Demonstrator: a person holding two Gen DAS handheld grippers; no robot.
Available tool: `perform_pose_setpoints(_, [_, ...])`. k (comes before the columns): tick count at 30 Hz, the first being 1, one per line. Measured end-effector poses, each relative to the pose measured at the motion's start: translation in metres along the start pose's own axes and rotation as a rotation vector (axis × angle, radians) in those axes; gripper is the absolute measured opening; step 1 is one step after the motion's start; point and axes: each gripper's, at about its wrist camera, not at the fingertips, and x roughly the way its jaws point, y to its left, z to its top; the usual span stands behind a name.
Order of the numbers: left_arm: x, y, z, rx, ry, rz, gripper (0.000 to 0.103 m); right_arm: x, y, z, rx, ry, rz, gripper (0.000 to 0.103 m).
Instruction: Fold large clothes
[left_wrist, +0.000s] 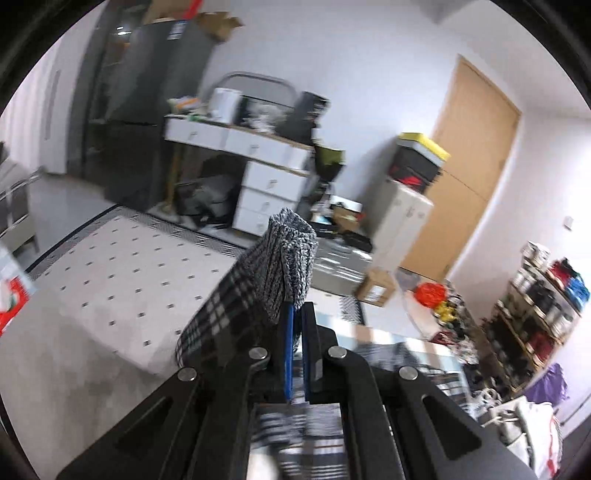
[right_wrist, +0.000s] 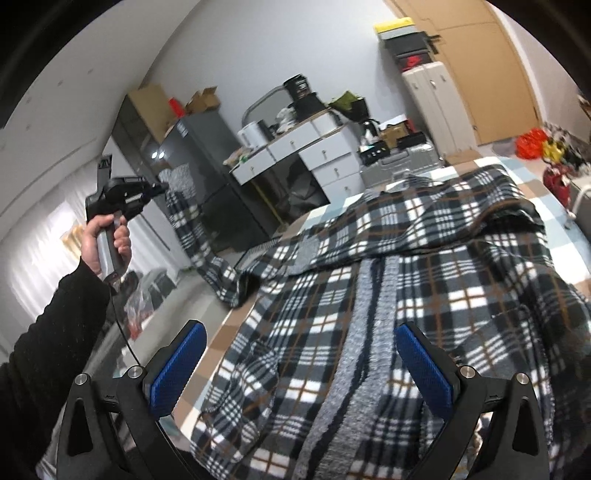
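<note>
A large black, white and brown plaid jacket (right_wrist: 424, 258) with a grey knit front band (right_wrist: 365, 354) lies spread on the bed. My left gripper (left_wrist: 296, 310) is shut on the grey knit cuff (left_wrist: 291, 254) of its plaid sleeve and holds it high in the air. In the right wrist view the left gripper (right_wrist: 162, 187) is at the far left, with the sleeve (right_wrist: 188, 225) hanging from it down to the bed edge. My right gripper (right_wrist: 299, 350) is open and empty, just above the jacket's front, with its blue pads on either side of the grey band.
A white drawer desk (right_wrist: 314, 151) with clutter and a dark fridge (right_wrist: 207, 173) stand along the far wall. A wooden door (left_wrist: 476, 162), stacked boxes (left_wrist: 417, 166) and shelves (left_wrist: 535, 317) are at the right. A patterned rug (left_wrist: 122, 280) covers the floor beside the bed.
</note>
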Motion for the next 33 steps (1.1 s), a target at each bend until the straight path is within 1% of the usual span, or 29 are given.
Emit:
perform_pose_setpoints(2, [0.007,-0.027,0.003,0.024,0.010,-0.050,0.000,-0.004,-0.004,0.004,0.008,-0.011,-0.001,0.103])
perform_pose_setpoints(3, [0.008,-0.034,0.003,0.033,0.015,-0.070,0.000,-0.006,-0.005,0.005,0.009,-0.018,-0.002,0.103])
perform_pose_setpoints(4, [0.013,-0.051,0.002,0.056,0.029,-0.093,0.000,-0.008,-0.006,0.007,0.007,-0.027,-0.004,0.103])
perform_pose_setpoints(9, [0.024,-0.110,-0.014,0.170,0.040,-0.152,0.000,-0.023,-0.017,0.015,0.004,-0.062,-0.012,0.103])
perform_pose_setpoints(10, [0.031,-0.126,-0.022,0.185,0.057,-0.178,0.000,-0.027,-0.021,0.018,0.012,-0.074,-0.017,0.103])
perform_pose_setpoints(12, [0.041,-0.138,-0.030,0.193,0.093,-0.217,0.000,-0.038,-0.031,0.023,0.039,-0.107,-0.015,0.103])
perform_pose_setpoints(13, [0.053,-0.150,-0.041,0.194,0.124,-0.250,0.000,-0.044,-0.036,0.024,0.053,-0.127,-0.015,0.103])
perform_pose_setpoints(15, [0.071,-0.166,-0.057,0.196,0.176,-0.281,0.000,-0.057,-0.048,0.028,0.080,-0.173,-0.032,0.103])
perform_pose_setpoints(18, [0.103,-0.191,-0.093,0.198,0.271,-0.327,0.000,-0.073,-0.063,0.033,0.111,-0.221,-0.053,0.103])
perform_pose_setpoints(19, [0.118,-0.194,-0.112,0.187,0.322,-0.348,0.000,-0.081,-0.069,0.034,0.121,-0.248,-0.063,0.103])
perform_pose_setpoints(21, [0.136,-0.203,-0.137,0.178,0.389,-0.359,0.000,-0.093,-0.076,0.033,0.123,-0.300,-0.059,0.103])
perform_pose_setpoints(22, [0.149,-0.201,-0.157,0.171,0.439,-0.362,0.000,-0.097,-0.080,0.033,0.126,-0.323,-0.055,0.103])
perform_pose_setpoints(23, [0.155,-0.199,-0.170,0.160,0.468,-0.374,0.000,-0.101,-0.084,0.033,0.140,-0.344,-0.058,0.103])
perform_pose_setpoints(24, [0.161,-0.195,-0.183,0.156,0.500,-0.396,0.000,-0.103,-0.088,0.033,0.160,-0.357,-0.061,0.103])
perform_pose_setpoints(26, [0.173,-0.191,-0.206,0.161,0.559,-0.407,0.000,-0.105,-0.095,0.035,0.200,-0.365,-0.047,0.103])
perform_pose_setpoints(27, [0.179,-0.188,-0.214,0.161,0.596,-0.402,0.000,-0.105,-0.096,0.036,0.206,-0.368,-0.040,0.103])
perform_pose_setpoints(29, [0.188,-0.181,-0.228,0.161,0.691,-0.361,0.000,-0.106,-0.094,0.037,0.198,-0.373,-0.036,0.103])
perform_pose_setpoints(30, [0.191,-0.181,-0.228,0.158,0.726,-0.356,0.000,-0.105,-0.092,0.037,0.189,-0.368,-0.040,0.103])
perform_pose_setpoints(31, [0.190,-0.173,-0.228,0.152,0.754,-0.370,0.000,-0.103,-0.089,0.037,0.179,-0.361,-0.041,0.103])
perform_pose_setpoints(33, [0.178,-0.161,-0.226,0.176,0.774,-0.366,0.000,-0.101,-0.084,0.035,0.160,-0.344,-0.038,0.103])
